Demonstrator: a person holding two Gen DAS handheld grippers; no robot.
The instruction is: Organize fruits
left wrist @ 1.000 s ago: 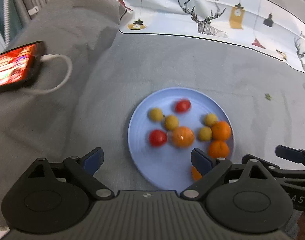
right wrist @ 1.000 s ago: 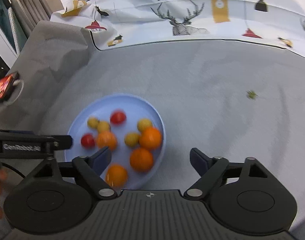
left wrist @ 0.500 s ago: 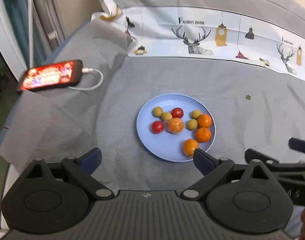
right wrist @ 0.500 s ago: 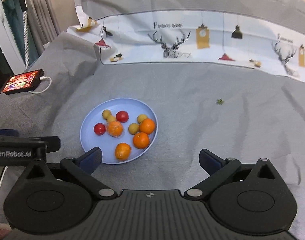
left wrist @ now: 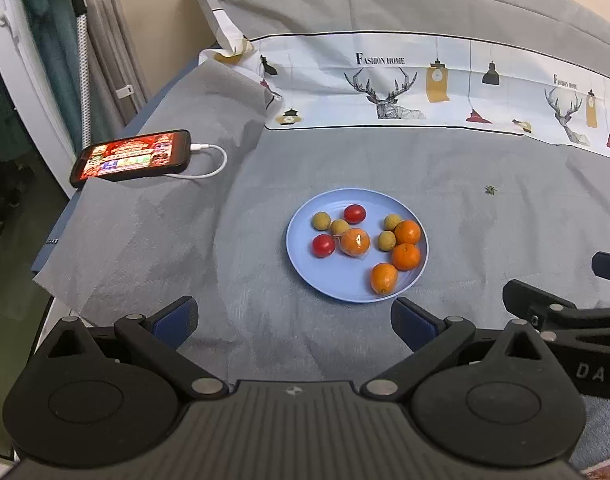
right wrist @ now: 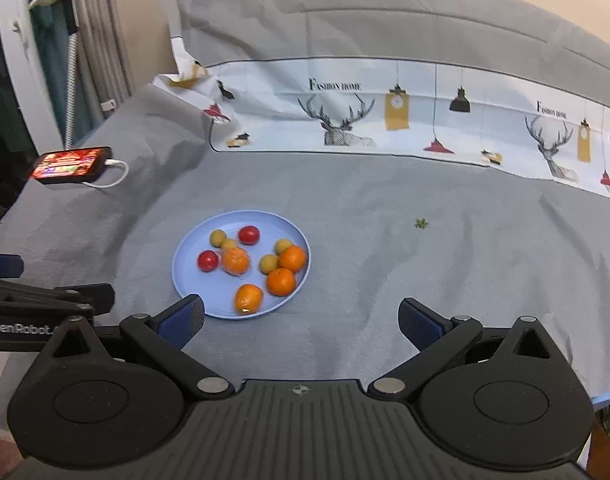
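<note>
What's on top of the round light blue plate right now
On the round light blue plate: four orange citrus fruits, one in clear wrap, two red tomatoes and four small yellowish-brown fruits. Anything under the fruits is hidden.

Soft, even indoor light; sharp centre, fisheye bending at edges.

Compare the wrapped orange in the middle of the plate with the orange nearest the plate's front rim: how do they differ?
The wrapped orange sits in clear film that catches a glare; the front orange is bare. The wrapped orange touches a small yellow-brown fruit; the front orange lies apart from the others. The wrapped orange looks round, the front orange somewhat elongated. Both are orange, look similar in size, and rest on the blue plate.
</note>
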